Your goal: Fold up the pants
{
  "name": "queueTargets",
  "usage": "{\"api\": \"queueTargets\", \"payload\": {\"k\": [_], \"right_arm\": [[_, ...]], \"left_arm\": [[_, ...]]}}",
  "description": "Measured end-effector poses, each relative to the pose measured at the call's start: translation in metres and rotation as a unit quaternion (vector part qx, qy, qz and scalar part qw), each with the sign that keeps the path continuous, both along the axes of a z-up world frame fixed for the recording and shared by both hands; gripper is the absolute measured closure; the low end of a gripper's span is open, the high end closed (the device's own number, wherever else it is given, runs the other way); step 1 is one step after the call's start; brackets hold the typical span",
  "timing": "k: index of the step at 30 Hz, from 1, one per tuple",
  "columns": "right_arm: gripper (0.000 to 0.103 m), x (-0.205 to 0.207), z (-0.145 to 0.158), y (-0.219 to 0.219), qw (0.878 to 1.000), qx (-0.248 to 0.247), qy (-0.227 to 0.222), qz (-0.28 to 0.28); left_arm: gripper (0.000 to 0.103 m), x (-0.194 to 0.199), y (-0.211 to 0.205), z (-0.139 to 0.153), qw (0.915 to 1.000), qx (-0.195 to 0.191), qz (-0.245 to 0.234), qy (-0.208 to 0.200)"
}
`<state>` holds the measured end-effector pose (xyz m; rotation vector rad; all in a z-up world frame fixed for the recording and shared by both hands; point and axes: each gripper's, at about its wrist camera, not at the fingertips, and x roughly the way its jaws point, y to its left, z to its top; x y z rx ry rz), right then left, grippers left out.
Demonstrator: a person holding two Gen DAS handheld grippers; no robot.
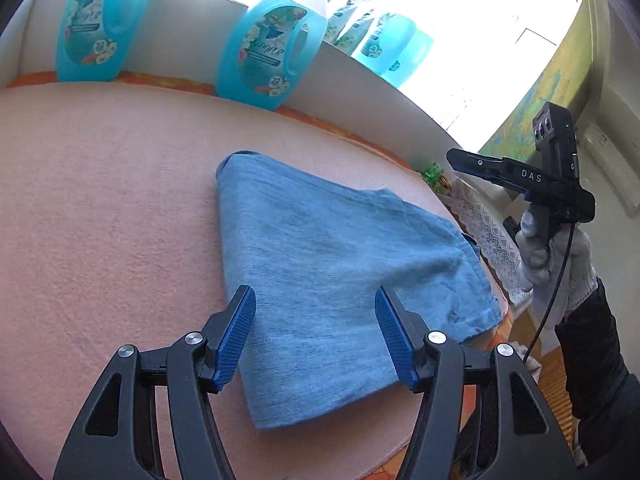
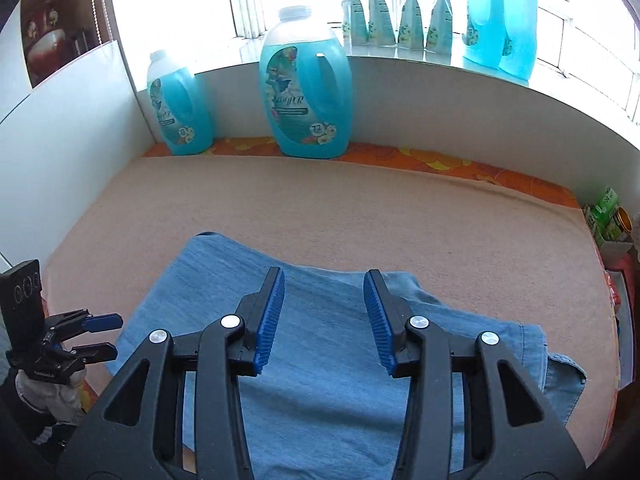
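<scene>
Pink fleece blanket (image 2: 360, 208) covers the work surface, an orange flowered sheet (image 2: 432, 160) showing along its far edge below a bright window sill. Nearest the right wrist camera, the right gripper (image 2: 324, 316) hangs above the cloth with its blue pads parted and nothing between them; directly beneath, from about 6 to 12 o'clock of it, lie the denim pants (image 2: 320, 380), already doubled into a compact stack, one rumpled hem corner sticking out at 4 o'clock. At 9 o'clock the left gripper (image 2: 105, 334) sits off the blanket's edge, also parted and empty, in a gloved hand (image 2: 56, 392). From the left wrist view the pants fill the middle, with the right gripper raised at 2 o'clock in a white-gloved hand (image 1: 556, 256). Both tools standing clear and empty suggests a fold has been laid down and they are free to regrip or finish. Further out, two blue detergent jugs (image 2: 308, 100) stand on the flowered sheet at 12 o'clock; on the sill are four pouches (image 2: 396, 16) and what look like two more jugs (image 2: 500, 24).
</scene>
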<state>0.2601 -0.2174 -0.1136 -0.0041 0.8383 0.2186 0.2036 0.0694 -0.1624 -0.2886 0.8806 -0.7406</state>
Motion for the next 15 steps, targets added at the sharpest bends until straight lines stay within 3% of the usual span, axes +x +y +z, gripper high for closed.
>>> {"api": "queueTargets", "payload": {"k": [2,7,15], "right_arm": [[0.045,0.016,-0.001,0.024,0.999,-0.005,0.005,0.036],[0.045,0.071,-0.012,0.082,0.992,-0.037,0.037,0.111],[0.045,0.146,-0.065,0.172,0.968,-0.083,0.132,0.198]], "left_arm": [[0.041,0.009,0.005,-0.007,0.9995,-0.012,0.01,0.028],[0.041,0.021,0.007,-0.02,0.9969,-0.019,0.027,0.071],[0.041,0.028,0.004,-0.033,0.9919,-0.046,0.045,0.109]]}}
